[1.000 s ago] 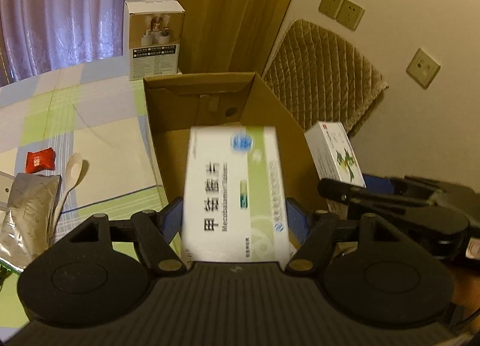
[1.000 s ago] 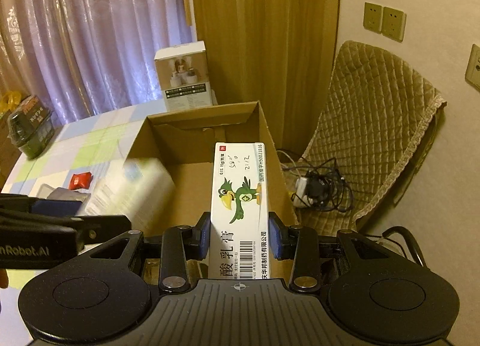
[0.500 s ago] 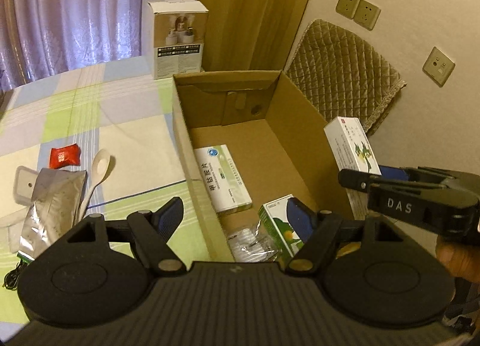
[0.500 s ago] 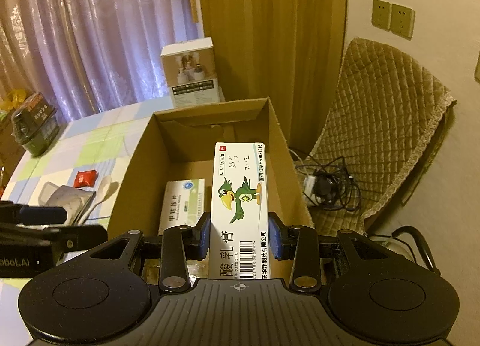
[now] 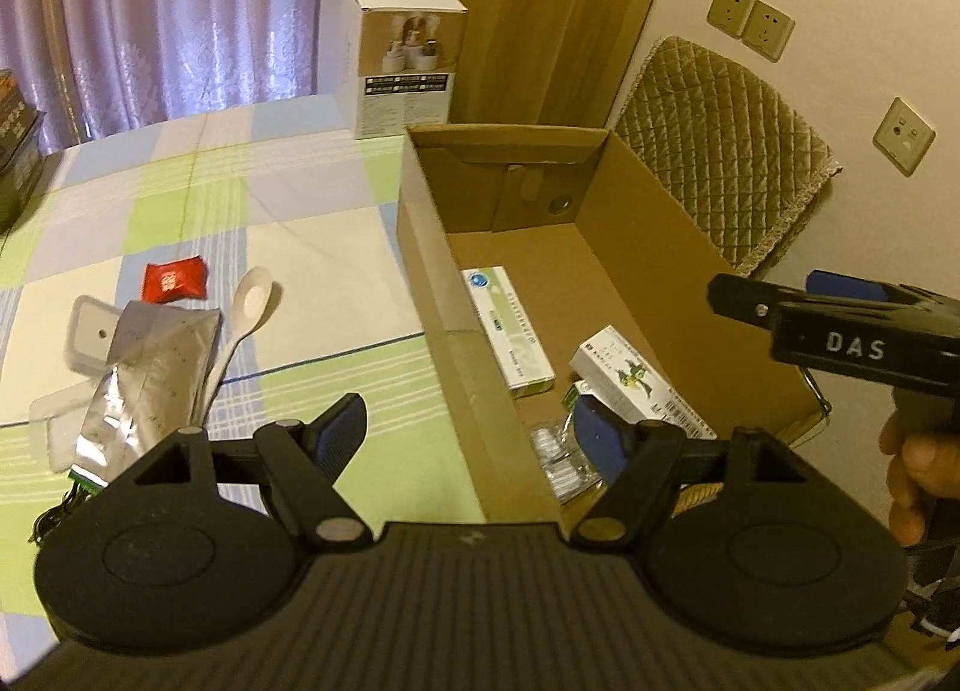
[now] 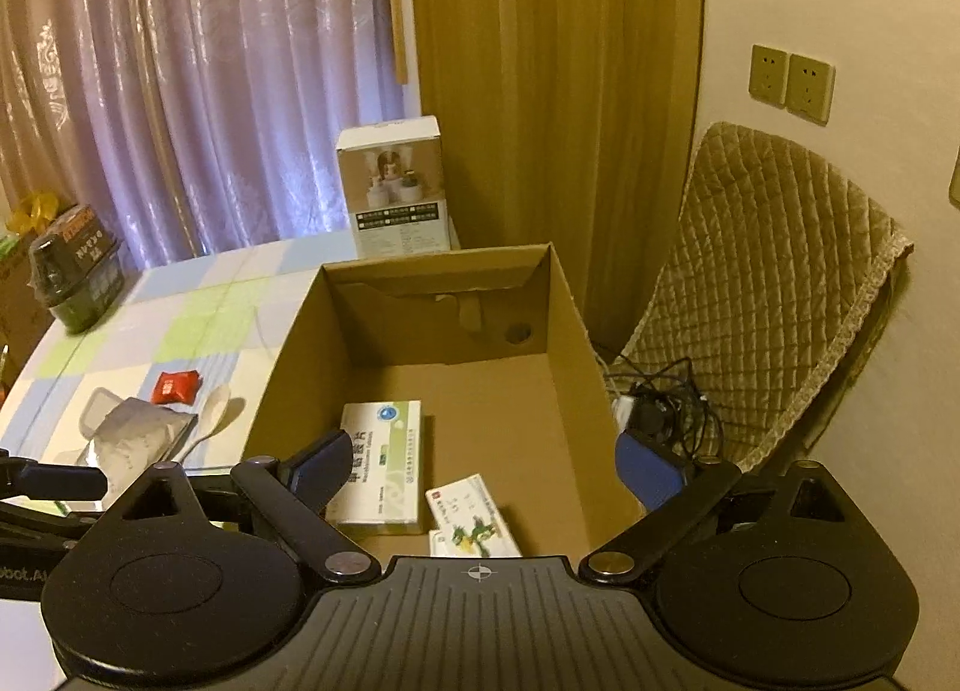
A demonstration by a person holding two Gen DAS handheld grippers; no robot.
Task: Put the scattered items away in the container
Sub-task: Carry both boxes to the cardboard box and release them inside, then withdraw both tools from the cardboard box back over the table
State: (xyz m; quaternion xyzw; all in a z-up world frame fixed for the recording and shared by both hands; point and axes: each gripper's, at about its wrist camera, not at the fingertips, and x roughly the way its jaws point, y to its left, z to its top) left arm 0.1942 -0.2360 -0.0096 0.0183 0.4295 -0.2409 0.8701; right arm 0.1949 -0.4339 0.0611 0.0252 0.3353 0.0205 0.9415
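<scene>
Parrot box (image 6: 474, 517) dropped into carton (image 6: 564, 295), right tongs (image 6: 486, 463) spread, spoon (image 5: 240, 331) outside

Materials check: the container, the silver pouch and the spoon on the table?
Container: brown corrugated cardboard, matte, folded flaps and a punched hole in the end wall. Silver pouch: looks like metallised foil, crinkled with glints. Spoon: pale, smooth, evenly cream; plastic or ceramic, cannot tell which.

Left gripper (image 5: 474, 433) and right gripper (image 6: 483, 463) both gape wide, jaws spread, clasping nothing.
</scene>
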